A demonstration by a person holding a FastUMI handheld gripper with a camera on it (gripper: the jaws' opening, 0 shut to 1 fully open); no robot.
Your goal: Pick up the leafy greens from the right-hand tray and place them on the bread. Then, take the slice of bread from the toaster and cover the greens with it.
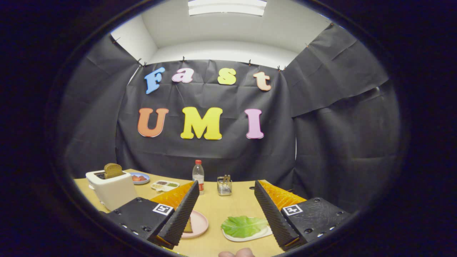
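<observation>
My gripper (226,189) is open above the wooden table, nothing between its fingers. The leafy greens (244,226) lie on a white tray (250,237) just inside the right finger, below the fingertips. A pink plate (198,223) holds a slice of bread (188,227), mostly hidden behind the left finger. A white toaster (112,190) stands left of the left finger, with a brown bread slice (113,170) sticking up out of its slot.
Beyond the fingers stand a water bottle (198,176) and a small metal rack (224,185). A blue plate (140,177) with red food and a small white divided dish (164,185) sit behind the toaster. A person's fingertip (236,253) shows at the near table edge.
</observation>
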